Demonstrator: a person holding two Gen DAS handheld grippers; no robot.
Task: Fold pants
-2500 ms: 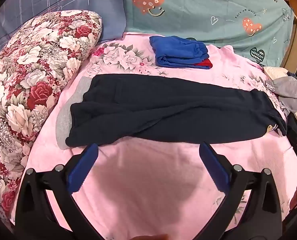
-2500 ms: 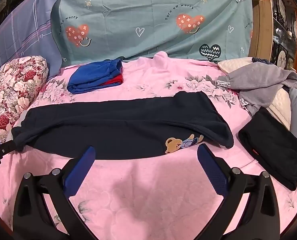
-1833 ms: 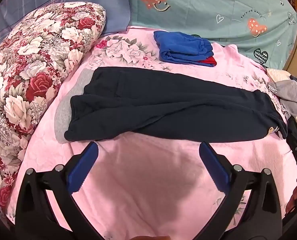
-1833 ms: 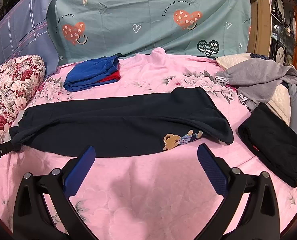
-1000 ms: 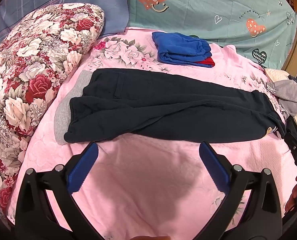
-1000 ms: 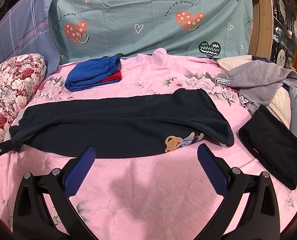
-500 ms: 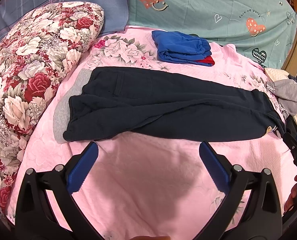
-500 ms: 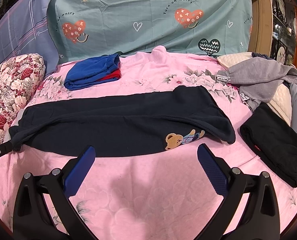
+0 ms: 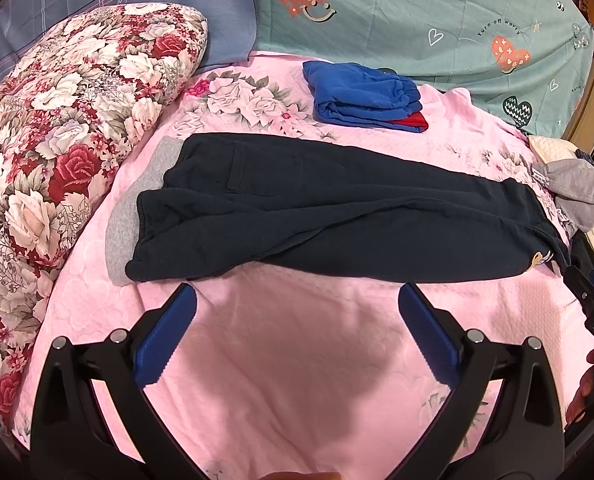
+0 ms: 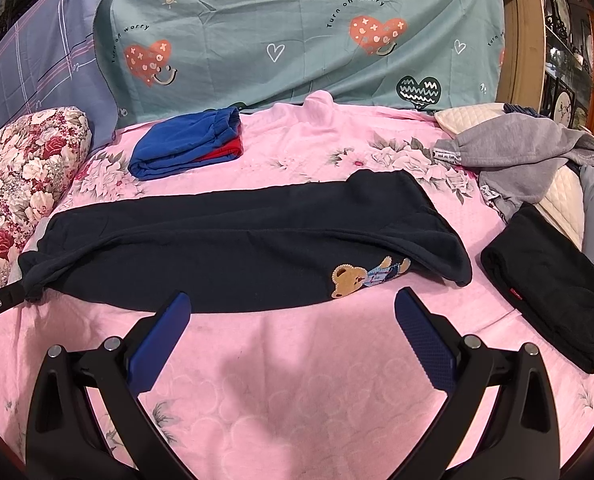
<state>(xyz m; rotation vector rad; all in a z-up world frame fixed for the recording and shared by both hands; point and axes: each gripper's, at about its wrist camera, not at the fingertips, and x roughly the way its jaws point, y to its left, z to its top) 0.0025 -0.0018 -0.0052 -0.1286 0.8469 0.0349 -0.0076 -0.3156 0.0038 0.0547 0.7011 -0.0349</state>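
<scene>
We see the dark navy pants lying lengthwise across the middle of the bed, folded in half so that one leg rests on the other. The waistband end lies toward the left edge of the bed, partly over a grey cloth and beside the floral pillow. The cuff end lies toward the right edge, where a bear patch shows on the lower leg.

The left gripper hovers over bare pink sheet just in front of the pants, its blue-padded fingers spread wide and holding nothing. The right gripper hovers likewise near the front edge of the bed, fingers released and apart, close to the bear patch but not touching the fabric.

Toward the far edge of the bed we note a folded blue garment with a red one beneath it. At the right edge lie a folded black garment and a heap of grey clothes. A teal sheet printed with hearts hangs behind the bed.
</scene>
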